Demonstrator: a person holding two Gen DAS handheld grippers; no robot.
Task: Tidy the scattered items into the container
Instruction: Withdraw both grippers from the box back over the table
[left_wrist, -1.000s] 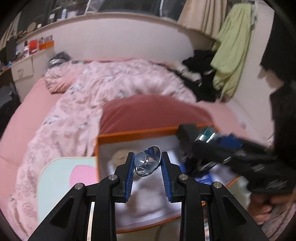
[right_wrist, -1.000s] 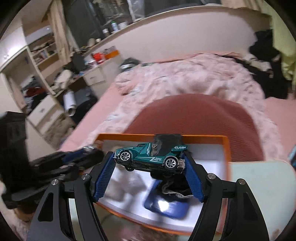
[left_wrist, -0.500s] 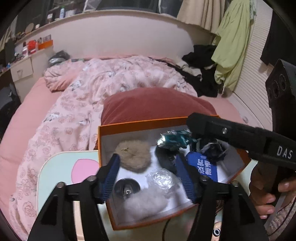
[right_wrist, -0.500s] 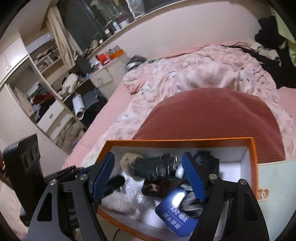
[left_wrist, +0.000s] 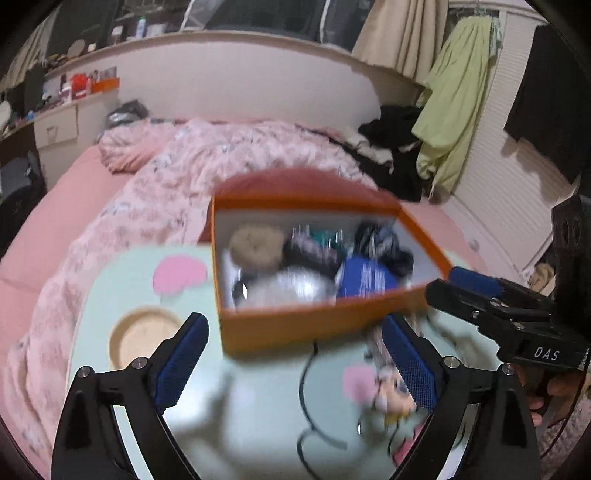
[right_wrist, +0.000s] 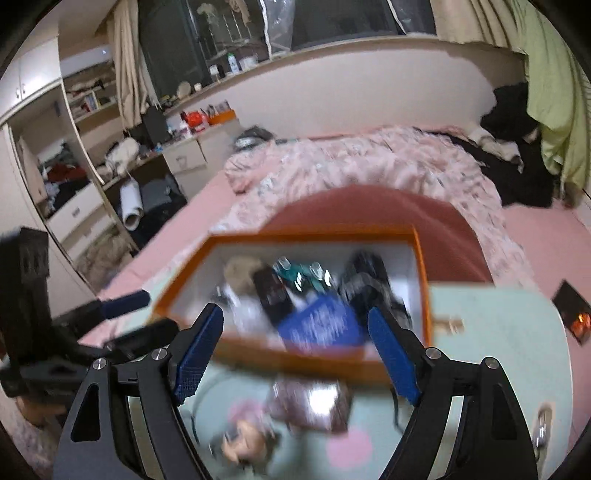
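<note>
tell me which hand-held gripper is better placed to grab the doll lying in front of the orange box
Probably the left hand-held gripper: its jaws are opening and empty, and the doll lies beside its right finger. In the right view, the doll lies further off-centre.

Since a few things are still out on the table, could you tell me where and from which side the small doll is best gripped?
Probably across the doll's head, its widest part, coming from above with the right gripper, whose jaws stand open and empty. The doll lies flat on the pale green table, in front of the orange box, so nothing blocks a descent. Blur hides its finer shape, so treat this as tentative.
</note>
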